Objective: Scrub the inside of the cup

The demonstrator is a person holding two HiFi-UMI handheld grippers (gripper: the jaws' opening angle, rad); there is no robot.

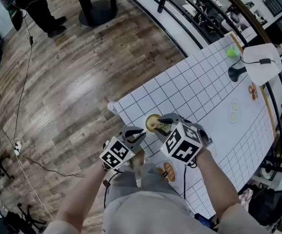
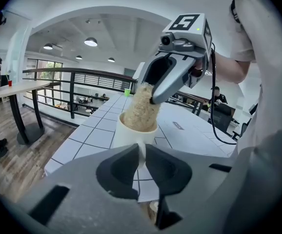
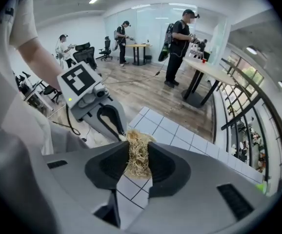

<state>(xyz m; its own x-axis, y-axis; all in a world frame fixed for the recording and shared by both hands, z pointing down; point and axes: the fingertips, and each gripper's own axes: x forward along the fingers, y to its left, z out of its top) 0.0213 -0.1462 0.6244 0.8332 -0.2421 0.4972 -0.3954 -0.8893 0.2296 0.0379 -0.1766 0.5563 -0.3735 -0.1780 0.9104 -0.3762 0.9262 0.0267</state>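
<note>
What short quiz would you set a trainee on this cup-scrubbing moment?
1. Multiple choice: what does the right gripper clamp? A) a tan fibrous scrubber B) a green ball C) nothing
2. True or false: the left gripper has wide-open jaws, clear of the round white cup.
3. Short answer: where is the scrubber's lower end?
Key: 1 A. 2 False: its jaws pinch a white part of the cup. 3 Inside the cup.
</note>
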